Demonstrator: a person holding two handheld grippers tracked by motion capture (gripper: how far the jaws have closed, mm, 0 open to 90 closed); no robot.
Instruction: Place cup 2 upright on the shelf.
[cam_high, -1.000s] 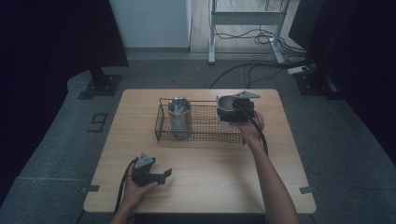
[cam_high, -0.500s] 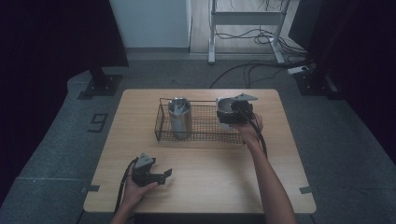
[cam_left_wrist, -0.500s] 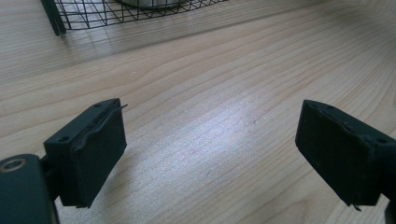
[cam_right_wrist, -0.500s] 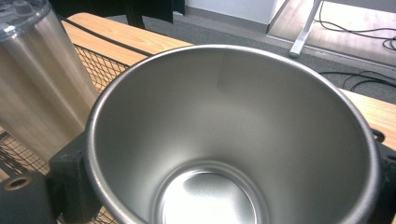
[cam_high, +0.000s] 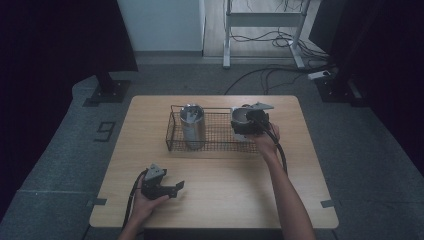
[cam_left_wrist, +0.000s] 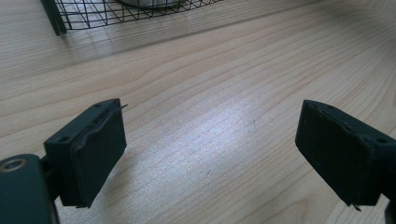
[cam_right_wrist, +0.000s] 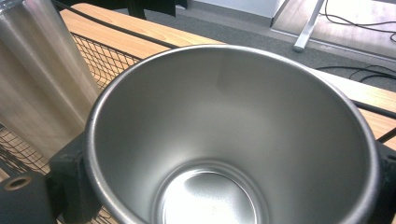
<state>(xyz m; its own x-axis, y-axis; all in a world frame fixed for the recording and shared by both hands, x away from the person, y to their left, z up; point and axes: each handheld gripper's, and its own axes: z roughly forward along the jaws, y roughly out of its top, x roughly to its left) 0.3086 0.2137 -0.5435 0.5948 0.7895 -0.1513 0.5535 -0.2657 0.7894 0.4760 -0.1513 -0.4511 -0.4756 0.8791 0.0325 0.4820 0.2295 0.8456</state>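
Pale wooden table (cam_high: 215, 200), lengthwise grain, bare along its near half; a soft glare sat on the wood in the left gripper view. Around it lay grey carpet with a white "9" (cam_high: 104, 131) marked off the table's left edge, dark curtains on both sides, a white wall and a metal frame (cam_high: 260, 20) with loose cables at the far side. No brand or label was legible on anything. A black wire basket (cam_high: 175, 131) stood along the far edge, a steel cup (cam_high: 192, 125) upright at its left end. The right gripper (cam_high: 246, 122) was clenched on a second cup (cam_right_wrist: 233, 130), held upright at the basket's right end, jaws against its outer wall. The left gripper (cam_high: 172, 188) rested released near the near-left corner, jaws wide apart over bare wood.
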